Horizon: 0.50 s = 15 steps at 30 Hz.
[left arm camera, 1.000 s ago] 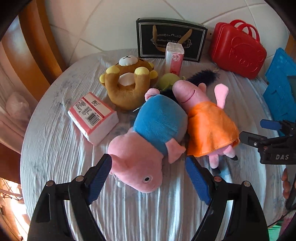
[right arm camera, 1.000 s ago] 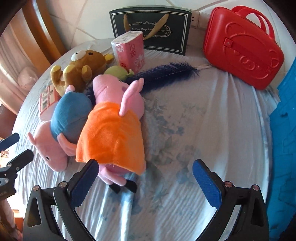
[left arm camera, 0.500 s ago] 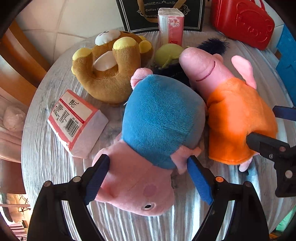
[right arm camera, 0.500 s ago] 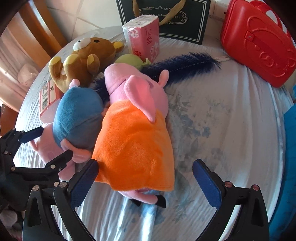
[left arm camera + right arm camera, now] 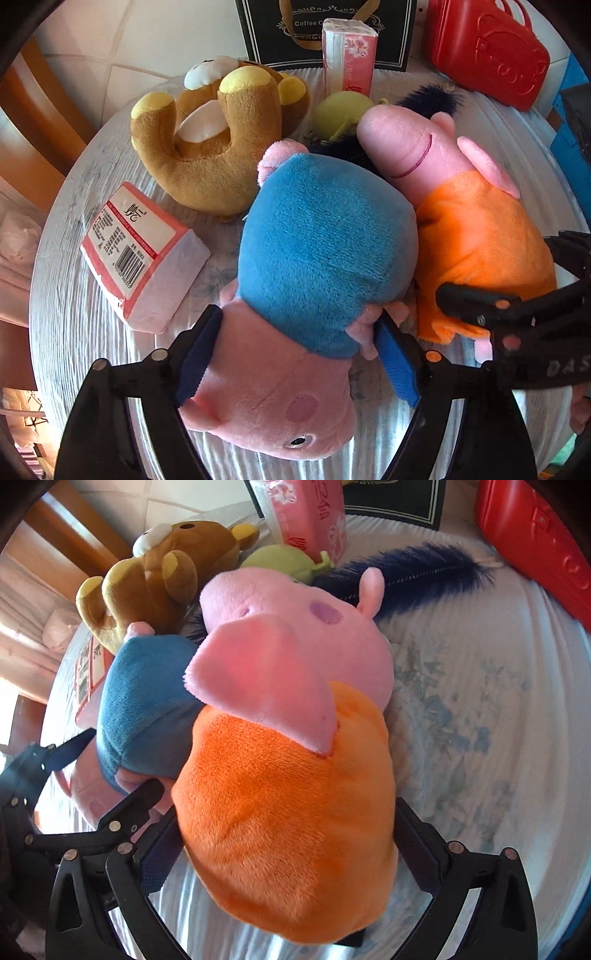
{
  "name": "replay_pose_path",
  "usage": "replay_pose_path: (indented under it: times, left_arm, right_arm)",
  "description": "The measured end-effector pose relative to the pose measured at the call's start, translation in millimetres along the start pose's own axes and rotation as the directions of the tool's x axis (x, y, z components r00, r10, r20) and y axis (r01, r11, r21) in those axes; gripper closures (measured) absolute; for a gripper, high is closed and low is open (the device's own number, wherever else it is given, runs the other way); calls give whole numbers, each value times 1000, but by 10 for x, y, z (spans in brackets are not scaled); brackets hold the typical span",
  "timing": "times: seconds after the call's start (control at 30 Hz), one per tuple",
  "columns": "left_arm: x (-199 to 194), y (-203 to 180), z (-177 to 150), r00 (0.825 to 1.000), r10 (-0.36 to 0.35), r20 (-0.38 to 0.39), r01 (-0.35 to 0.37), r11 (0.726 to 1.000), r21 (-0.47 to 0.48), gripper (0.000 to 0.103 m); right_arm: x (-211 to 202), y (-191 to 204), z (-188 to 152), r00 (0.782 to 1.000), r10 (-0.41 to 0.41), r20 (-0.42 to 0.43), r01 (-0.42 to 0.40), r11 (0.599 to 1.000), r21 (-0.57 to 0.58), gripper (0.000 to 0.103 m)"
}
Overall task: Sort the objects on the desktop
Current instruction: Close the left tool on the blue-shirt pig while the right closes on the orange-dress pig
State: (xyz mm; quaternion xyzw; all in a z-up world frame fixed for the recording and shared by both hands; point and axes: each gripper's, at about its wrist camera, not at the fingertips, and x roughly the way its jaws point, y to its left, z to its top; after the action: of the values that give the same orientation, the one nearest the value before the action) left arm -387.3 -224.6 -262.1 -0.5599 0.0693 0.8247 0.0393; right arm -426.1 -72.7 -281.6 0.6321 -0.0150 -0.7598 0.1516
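Two plush pigs are laid side by side, touching, on a round tabletop [image 5: 74, 325] covered with a pale ribbed cloth. The blue-shirted pig [image 5: 325, 254] is straddled by the left tongs [image 5: 299, 358]: their blue pads are set at either side where the pink head meets the blue body, the left pad pressed into the plush and the right pad against the small pink arm, and the jaws have just been closing on it. The orange-dressed pig [image 5: 291, 834] is straddled by the right tongs [image 5: 288, 853], whose jaws have just been closing from their widest; the orange body fills the gap between the pads, but it cannot be told whether it is actually pinched. In the left wrist view the right tongs are seen from the side, lying over the hem of the orange dress. Behind the pigs a brown bear plush [image 5: 214, 140] is lying on its back, with a green round toy [image 5: 341, 110] just beside it and a dark blue feather [image 5: 413, 572] stretched out behind the orange-dressed pig's head. A flat tissue pack [image 5: 142, 254] is lying left of the blue-shirted pig, apart from it. A pink tissue pack [image 5: 349, 55] is standing upright in front of a black gift bag [image 5: 325, 26], and a red case [image 5: 484, 48] is placed at the far right.
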Motion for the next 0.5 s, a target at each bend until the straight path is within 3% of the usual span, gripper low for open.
replay_pose_path:
  times: [0.07, 0.23, 0.37, 0.4, 0.5]
  left_arm:
    - [-85, -27, -32, 1000, 5, 20, -5, 1000, -5, 33]
    - [-252, -11, -95, 998, -23, 52, 25, 999, -39, 51]
    - [-346, -7, -163, 998, -43, 42, 44, 998, -37, 52]
    - [-356, 8, -174, 998, -45, 36, 46, 998, -40, 49]
    - [-288, 8, -147, 1000, -23, -17, 23, 1000, -18, 24]
  right_arm:
    - [-51, -4, -18, 1000, -12, 18, 12, 1000, 2, 16]
    - [-292, 64, -93, 997, -39, 69, 40, 999, -26, 22]
    - [-515, 118, -195, 993, -62, 103, 68, 996, -60, 22]
    - [-541, 127, -222, 993, -74, 97, 81, 994, -70, 22]
    - [-555, 131, -299, 991, -101, 82, 108, 991, -81, 20]
